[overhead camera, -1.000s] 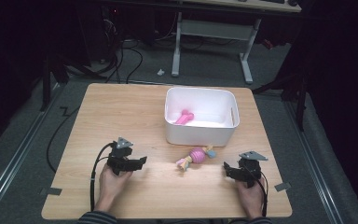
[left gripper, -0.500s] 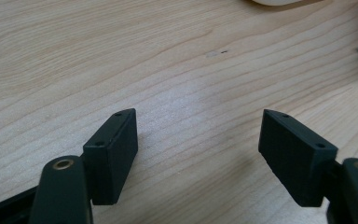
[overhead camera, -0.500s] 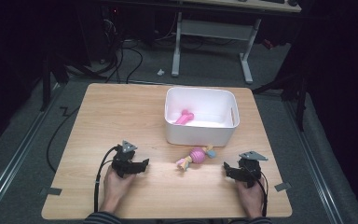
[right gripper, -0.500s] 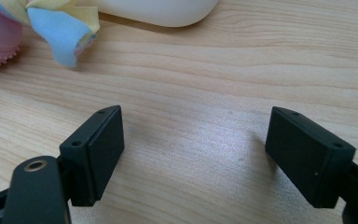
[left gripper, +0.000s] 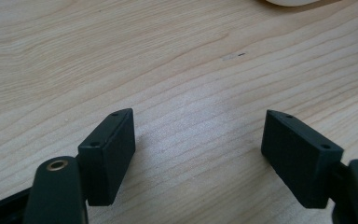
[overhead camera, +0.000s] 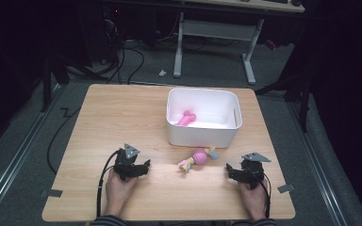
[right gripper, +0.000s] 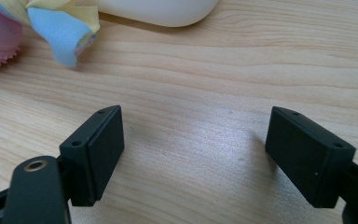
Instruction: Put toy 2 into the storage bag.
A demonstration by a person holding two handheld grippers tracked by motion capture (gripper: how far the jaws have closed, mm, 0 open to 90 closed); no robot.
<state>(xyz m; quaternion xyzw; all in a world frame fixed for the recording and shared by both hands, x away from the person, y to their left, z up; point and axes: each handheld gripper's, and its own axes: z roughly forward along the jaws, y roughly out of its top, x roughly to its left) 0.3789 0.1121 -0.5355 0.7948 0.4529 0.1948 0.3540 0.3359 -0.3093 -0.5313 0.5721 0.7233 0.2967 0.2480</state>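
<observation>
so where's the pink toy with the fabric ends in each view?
High view: pink toy lies on the table between the two grippers, just in front of the white bin.
Left gripper view: wood grain between the open jaws, with a sliver of the bin's rim at the top edge.
Right gripper view: top left corner, blue and yellow fabric end toward the bin.
Shared landmark: the white bin.
</observation>
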